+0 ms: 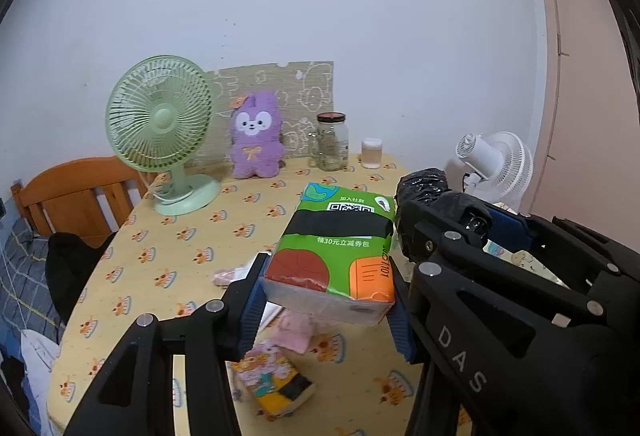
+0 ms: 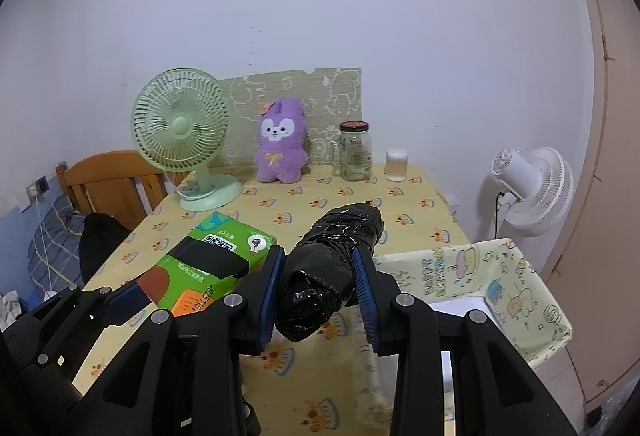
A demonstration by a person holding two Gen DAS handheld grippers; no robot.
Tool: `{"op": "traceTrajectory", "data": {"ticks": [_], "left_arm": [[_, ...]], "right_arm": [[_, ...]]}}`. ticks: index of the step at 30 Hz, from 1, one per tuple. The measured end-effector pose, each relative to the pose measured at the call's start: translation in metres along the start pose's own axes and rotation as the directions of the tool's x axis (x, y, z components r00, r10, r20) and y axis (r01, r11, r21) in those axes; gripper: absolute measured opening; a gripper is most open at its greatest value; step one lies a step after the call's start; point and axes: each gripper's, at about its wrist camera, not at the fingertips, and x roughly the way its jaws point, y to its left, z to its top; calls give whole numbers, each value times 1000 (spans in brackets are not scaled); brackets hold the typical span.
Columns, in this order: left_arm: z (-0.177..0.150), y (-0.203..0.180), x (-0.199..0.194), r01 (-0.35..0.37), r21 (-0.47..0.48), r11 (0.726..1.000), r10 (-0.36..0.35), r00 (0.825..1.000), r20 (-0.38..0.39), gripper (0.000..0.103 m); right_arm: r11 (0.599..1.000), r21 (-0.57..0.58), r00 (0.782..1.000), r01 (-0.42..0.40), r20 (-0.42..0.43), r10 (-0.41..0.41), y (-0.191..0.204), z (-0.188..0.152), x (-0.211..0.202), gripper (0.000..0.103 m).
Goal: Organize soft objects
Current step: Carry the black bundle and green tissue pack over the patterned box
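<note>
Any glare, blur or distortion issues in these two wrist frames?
Left wrist: heavy fisheye bending, dark corner vignette; tissue pack sharp. Right wrist: same curvature; specular glints on the black plastic roll; blurred smear low between the fingers. Lighting flat and soft in both.

Soft even indoor light, faint shadows, fisheye-bent edges, dark vignetted corners

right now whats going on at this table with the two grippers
A person is sorting soft items with a handheld gripper in each hand. The left gripper holds a green and orange pack of tissues lifted above the yellow patterned tablecloth. The right gripper grips a roll of black plastic bags, next to a cartoon-print fabric bin at the table's right. A yellow tissue pack and a pink cloth lie below.
</note>
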Motion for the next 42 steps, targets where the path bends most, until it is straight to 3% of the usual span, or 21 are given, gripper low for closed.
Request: {"op": "traceTrajectory", "data": {"ticks": [21,30,36,42], "left_arm": [[8,-92,37,94,69,993,-92,995,-31,55],[-1,-120,65,145,100,984,-136,987,-89,56],[-9,-127,85,152,120,981,-134,979,-151,58],[-11,-130,93,188,129,974,-164,971,-176,81]], "right_arm": [[995,51,996,87,-13,-86,-96,-6,7,38],[989,79,991,126,-52,-123,-130,-23,19,38],[983,113,984,144,-123,-130,-141,-36,36,38],[981,141,980,132,-164,-108,-147,-42,47,38]]}}
